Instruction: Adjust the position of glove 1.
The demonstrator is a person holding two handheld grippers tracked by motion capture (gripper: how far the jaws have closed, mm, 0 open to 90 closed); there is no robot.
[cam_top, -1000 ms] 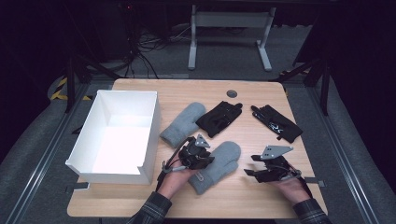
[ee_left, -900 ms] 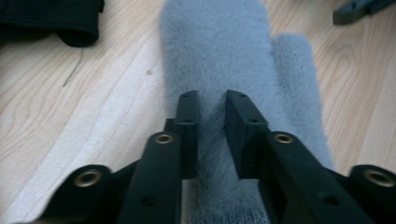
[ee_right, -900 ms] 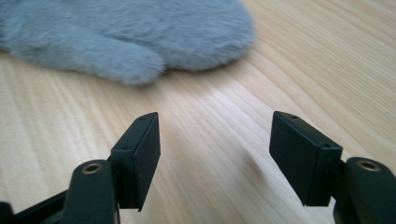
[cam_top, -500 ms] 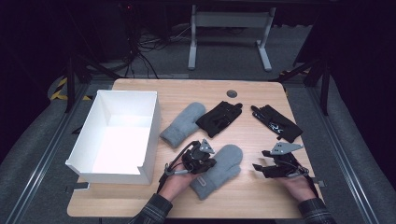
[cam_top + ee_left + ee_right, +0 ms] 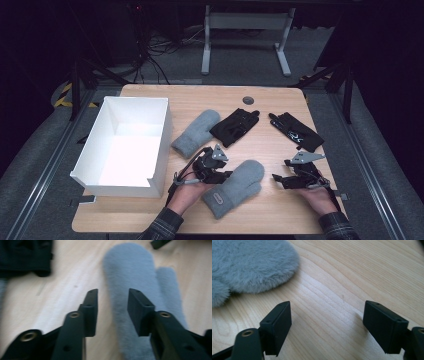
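Two grey mittens and two black gloves lie on the wooden table (image 5: 270, 215). The nearer grey mitten (image 5: 235, 186) lies at the front middle. My left gripper (image 5: 225, 175) hovers open at its left edge. In the left gripper view one jaw is over the wood and the other over the mitten (image 5: 140, 272), with the left gripper (image 5: 112, 293) holding nothing. My right gripper (image 5: 278, 179) stands open to the mitten's right, pointing at it. In the right gripper view the right gripper (image 5: 328, 307) is wide open over bare wood, with the mitten (image 5: 249, 262) at top left.
A white open box (image 5: 127, 145) stands at the table's left. The second grey mitten (image 5: 196, 133) lies beside it. One black glove (image 5: 234, 126) lies at the centre back, another black glove (image 5: 295, 131) at the right back. A round grommet (image 5: 248, 100) sits near the far edge.
My right gripper has shifted a little to the right, away from the near mitten. The left gripper has edged slightly toward the table's front. Both stay open.
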